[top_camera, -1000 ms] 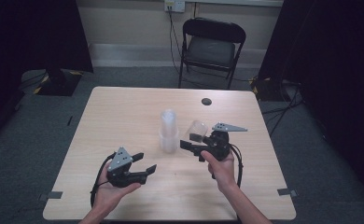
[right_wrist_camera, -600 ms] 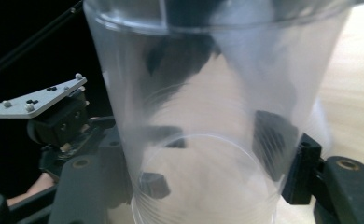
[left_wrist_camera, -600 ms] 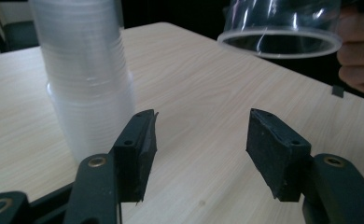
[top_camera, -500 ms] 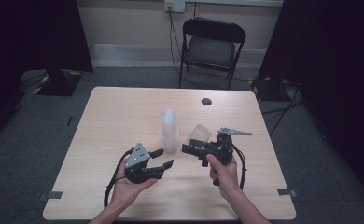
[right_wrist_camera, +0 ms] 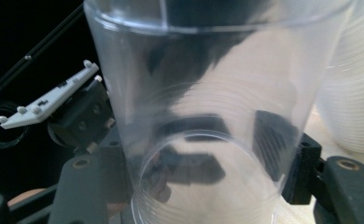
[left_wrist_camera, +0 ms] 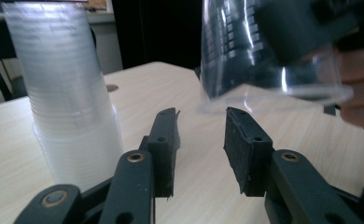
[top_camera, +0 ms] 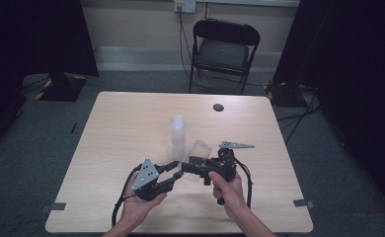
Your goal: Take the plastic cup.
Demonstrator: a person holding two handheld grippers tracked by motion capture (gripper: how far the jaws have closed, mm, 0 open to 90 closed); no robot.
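Fingers of right gripper [top_camera: 190,167] clamped on clear ribbed plastic cup [right_wrist_camera: 203,116], tilted for handoff; left gripper [left_wrist_camera: 201,140] fingers apart, just been closing, nothing between, beside tall stack of clear cups [left_wrist_camera: 66,93].

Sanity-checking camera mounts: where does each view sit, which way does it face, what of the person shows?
High view: above the person's side, facing forward and down on the table; both forearms, left gripper, right gripper.
Left gripper view: rides that gripper, looks along its jaws, which have just been closing with nothing between, toward the cup stack and held clear cup.
Right gripper view: looks along jaws clamped on the cup.
Shared: all three show the clear cup and the stack.
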